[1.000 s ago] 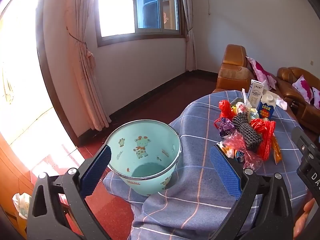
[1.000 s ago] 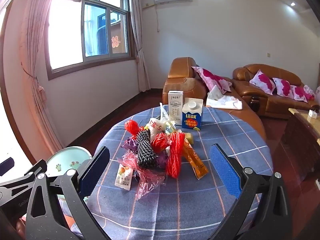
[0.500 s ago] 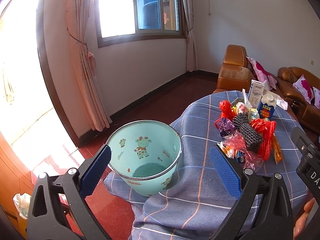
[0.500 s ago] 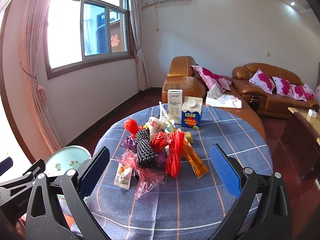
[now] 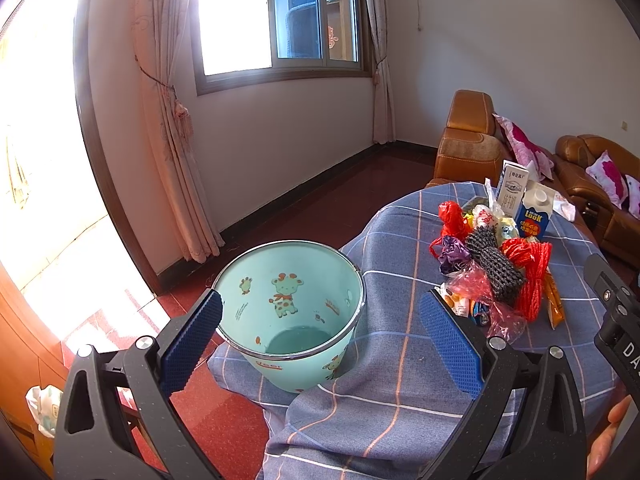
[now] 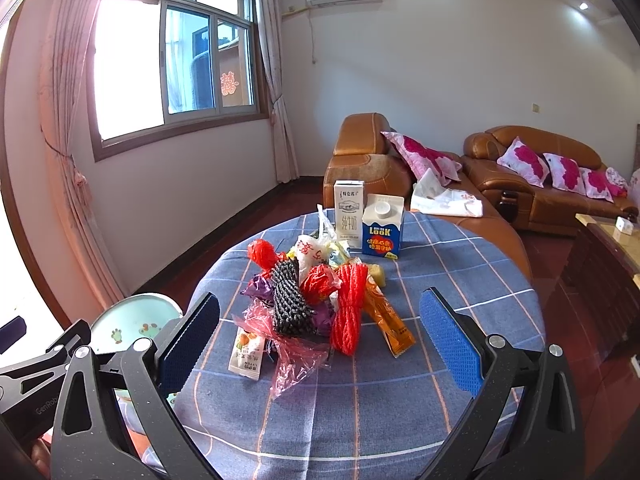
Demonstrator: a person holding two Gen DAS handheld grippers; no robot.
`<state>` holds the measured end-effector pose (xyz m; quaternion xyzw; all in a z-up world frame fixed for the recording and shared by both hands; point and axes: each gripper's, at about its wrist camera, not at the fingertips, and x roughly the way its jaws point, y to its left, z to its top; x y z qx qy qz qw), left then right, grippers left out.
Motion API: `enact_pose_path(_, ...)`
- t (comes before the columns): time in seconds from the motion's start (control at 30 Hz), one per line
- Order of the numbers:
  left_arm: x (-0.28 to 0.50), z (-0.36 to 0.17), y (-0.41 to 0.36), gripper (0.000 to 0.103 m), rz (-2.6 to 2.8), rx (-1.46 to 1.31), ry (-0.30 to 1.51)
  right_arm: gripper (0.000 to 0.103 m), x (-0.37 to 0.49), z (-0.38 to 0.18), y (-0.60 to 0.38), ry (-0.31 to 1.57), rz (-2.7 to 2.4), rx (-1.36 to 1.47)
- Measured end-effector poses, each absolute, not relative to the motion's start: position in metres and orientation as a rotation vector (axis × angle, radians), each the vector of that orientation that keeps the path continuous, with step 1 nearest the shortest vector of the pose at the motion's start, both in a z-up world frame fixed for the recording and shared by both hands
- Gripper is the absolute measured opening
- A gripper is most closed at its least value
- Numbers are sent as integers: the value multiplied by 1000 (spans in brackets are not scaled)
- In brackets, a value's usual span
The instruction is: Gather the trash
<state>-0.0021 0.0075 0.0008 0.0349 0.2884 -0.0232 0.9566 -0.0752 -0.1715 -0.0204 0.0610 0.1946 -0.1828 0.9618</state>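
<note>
A heap of trash lies mid-table on the blue checked cloth: a black foam net, red nets, a pink plastic bag, an orange sachet and a white snack packet. Behind the heap stand a white milk carton and a blue carton. A mint bin with giraffe prints sits at the table's left edge, empty inside. My left gripper is open just in front of the bin. My right gripper is open, short of the heap.
Brown leather sofas with pink cushions stand behind the table. A wooden cabinet is at the right. Curtains and a window fill the left wall. Red floor lies beyond the table edge. A hand shows at the lower right.
Both grippers have drifted slightly; the bin and the heap look a little nearer. Both stay open and nothing has been picked up.
</note>
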Motion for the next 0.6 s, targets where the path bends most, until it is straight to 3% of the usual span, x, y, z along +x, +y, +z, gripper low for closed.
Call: enact_pose_path(0.6,-2,0,8,97,-45,69,589,98,-75,-21,-171,400,-366,130)
